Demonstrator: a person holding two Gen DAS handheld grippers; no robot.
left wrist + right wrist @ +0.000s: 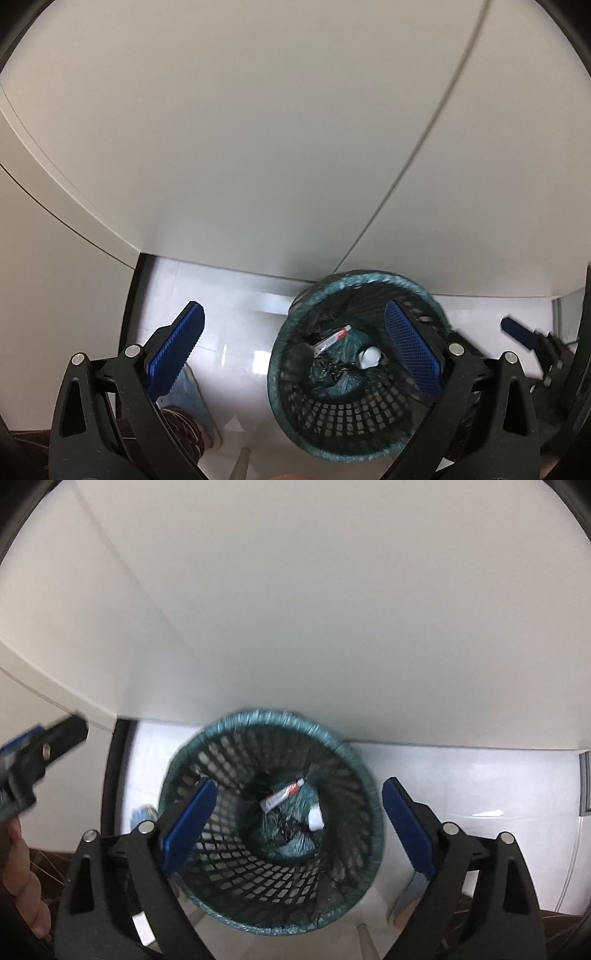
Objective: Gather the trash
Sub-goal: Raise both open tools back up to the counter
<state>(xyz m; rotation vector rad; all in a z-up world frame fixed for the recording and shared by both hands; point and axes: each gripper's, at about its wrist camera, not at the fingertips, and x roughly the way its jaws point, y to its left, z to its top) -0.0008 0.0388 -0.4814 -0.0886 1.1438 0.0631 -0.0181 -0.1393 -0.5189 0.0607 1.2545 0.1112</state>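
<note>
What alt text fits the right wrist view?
Looking steeply down, the open right claw hangs empty over a black mesh wastebasket lined with a teal bag. At its bottom lie a small red-and-white tube and a white cap-like piece. The basket stands on a white floor by a pale cabinet; the left claw shows at the left edge.

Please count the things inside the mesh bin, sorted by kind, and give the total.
Tube, white with a red end: 1
Small white bottle or cap: 1
Crumpled green bag: 1
Total: 3, all in the bin; anything hidden underneath cannot be counted.
</note>
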